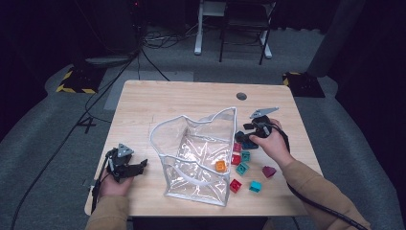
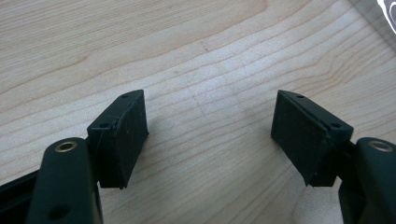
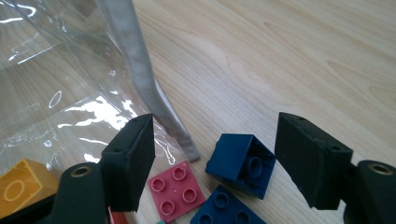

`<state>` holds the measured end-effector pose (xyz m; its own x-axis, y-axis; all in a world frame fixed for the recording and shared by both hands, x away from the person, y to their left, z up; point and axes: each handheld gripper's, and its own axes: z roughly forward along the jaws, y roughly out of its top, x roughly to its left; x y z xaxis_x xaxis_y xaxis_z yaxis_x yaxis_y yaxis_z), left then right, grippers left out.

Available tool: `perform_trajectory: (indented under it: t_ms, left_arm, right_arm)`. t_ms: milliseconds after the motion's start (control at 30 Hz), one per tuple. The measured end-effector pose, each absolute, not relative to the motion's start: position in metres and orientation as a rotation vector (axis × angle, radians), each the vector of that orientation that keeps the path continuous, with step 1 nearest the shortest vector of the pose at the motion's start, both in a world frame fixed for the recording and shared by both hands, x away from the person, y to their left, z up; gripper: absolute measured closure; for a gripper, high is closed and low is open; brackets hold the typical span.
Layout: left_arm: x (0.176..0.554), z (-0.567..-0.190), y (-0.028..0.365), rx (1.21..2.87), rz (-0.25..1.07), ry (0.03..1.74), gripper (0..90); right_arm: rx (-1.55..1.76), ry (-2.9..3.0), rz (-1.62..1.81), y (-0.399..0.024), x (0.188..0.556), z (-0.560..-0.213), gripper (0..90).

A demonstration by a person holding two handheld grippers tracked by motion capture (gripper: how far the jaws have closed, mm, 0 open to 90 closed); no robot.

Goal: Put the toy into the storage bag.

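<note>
A clear plastic pouch [image 1: 196, 153] with a white zip edge stands open in the middle of the wooden table [image 1: 191, 98]; an orange brick [image 1: 220, 166] lies inside it. Right of the pouch lie several bricks: red [image 1: 235, 185], teal [image 1: 255, 186] and maroon [image 1: 268, 171]. My right gripper [image 1: 245, 136] is open just above them by the pouch's corner. Between its jaws lies a dark blue brick [image 3: 240, 163] on its side, untouched, beside a pink brick [image 3: 176, 190] and a second blue brick [image 3: 224, 212]. My left gripper [image 1: 139, 167] rests open on bare wood, its jaws [image 2: 210, 135] empty.
A round cable hole [image 1: 242, 96] is in the table's far edge. Cables trail over the grey floor behind, with yellow-black striped bases [image 1: 76, 81] at both sides. The pouch's zip seam [image 3: 140, 74] stands close to my right gripper's left jaw.
</note>
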<state>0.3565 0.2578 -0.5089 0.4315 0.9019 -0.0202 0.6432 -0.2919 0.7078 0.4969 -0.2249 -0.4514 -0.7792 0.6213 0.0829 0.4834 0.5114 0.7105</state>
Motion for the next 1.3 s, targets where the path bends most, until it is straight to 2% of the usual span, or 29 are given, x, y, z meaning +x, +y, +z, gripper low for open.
perform_trajectory:
  t_ms: [633,900,1133,1167,1233,1300]
  left_arm:
    - [0.356,-0.509,0.258,2.038,0.514,1.299,27.4]
    - [0.356,-0.509,0.258,2.039,0.515,1.298,27.3]
    - [0.356,-0.509,0.258,2.038,0.515,1.299,27.3]
    - [0.356,-0.509,0.258,2.038,0.515,1.299,27.3]
    - [0.356,-0.509,0.258,2.038,0.515,1.299,27.3]
    - [0.356,-0.509,0.258,2.039,0.515,1.299,27.3]
  right_arm:
    - [0.968,2.57,0.962,-0.227,0.51,-0.484,32.1]
    - [1.024,2.528,0.946,-0.235,0.52,-0.485,32.8]
    - [0.997,2.537,0.931,-0.225,0.522,-0.491,33.7]
    - [0.998,2.535,0.927,-0.224,0.522,-0.491,34.2]
    - [0.997,2.535,0.924,-0.223,0.523,-0.49,42.7]
    - [0.994,2.542,0.907,-0.222,0.523,-0.488,44.1]
